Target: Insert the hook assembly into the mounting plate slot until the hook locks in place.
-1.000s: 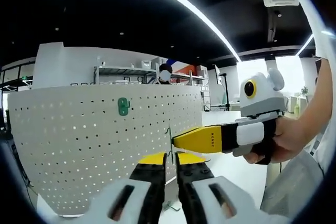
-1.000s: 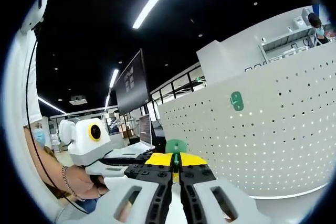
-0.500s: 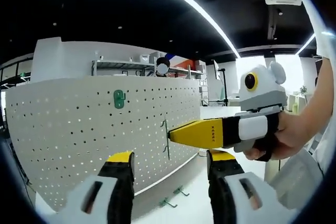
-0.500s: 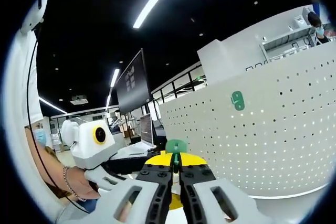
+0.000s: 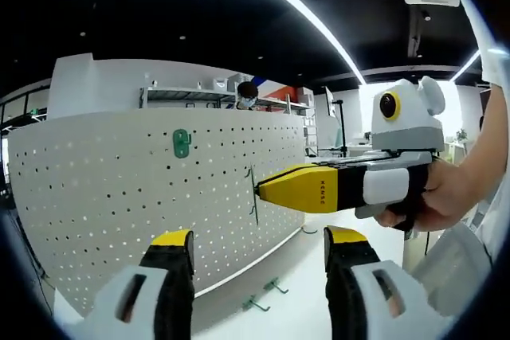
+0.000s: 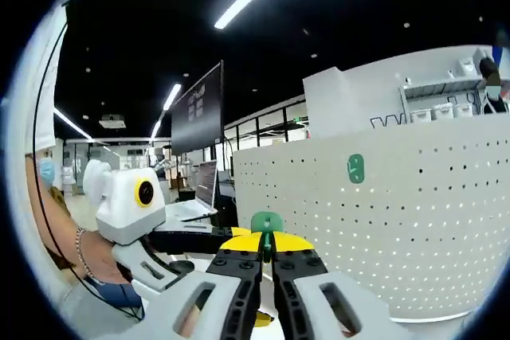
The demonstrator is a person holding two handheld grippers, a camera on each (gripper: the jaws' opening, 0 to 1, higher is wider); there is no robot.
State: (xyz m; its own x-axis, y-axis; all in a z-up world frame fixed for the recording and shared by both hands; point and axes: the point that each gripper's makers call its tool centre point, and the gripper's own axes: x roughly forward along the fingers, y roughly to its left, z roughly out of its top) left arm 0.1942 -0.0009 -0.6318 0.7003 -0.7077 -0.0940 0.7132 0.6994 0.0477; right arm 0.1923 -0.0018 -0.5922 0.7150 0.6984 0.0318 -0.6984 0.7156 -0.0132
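My left gripper (image 5: 251, 248) hangs open and empty before the pegboard (image 5: 119, 197). To the right, my right gripper (image 5: 260, 189) pinches the green hook (image 5: 253, 195) at the board's face. Hook looks not yet locked; seating remains, I reckon.

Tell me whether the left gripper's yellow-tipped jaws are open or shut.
Open. In the left gripper view, the left gripper has its two yellow-tipped jaws standing wide apart, holding nothing.

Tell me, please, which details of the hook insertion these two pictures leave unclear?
- Left gripper view: the hook is too thin to show whether it sits in the pegboard.
- Right gripper view: the right hand-held gripper hides most of the green piece it pinches.
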